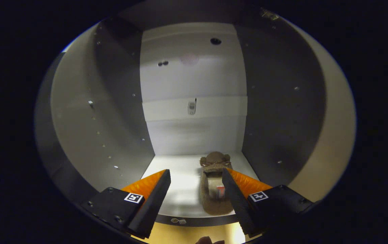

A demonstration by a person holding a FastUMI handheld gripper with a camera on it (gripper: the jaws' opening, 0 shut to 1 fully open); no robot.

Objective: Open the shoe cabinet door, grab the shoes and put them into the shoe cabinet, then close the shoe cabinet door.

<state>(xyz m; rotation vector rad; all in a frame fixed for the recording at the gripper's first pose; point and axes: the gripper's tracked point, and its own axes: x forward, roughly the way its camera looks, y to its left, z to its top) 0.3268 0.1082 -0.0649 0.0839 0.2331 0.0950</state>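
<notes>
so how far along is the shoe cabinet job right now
Done: the shoe cabinet is open and the brown shoe lies on its floor. In hand: the gripper is open, the shoe beside one finger, not clamped. Left: pull back and close the door.

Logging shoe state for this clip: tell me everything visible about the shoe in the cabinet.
The shoe is brown and fuzzy-looking, slipper-like, with a pale insole showing through its opening and a small tag inside. It lies flat on the white cabinet floor, lengthwise, one end toward the back wall, the other at the front edge. The open tool straddles it; the right finger overlaps its side, contact unclear. The left finger is apart.
</notes>
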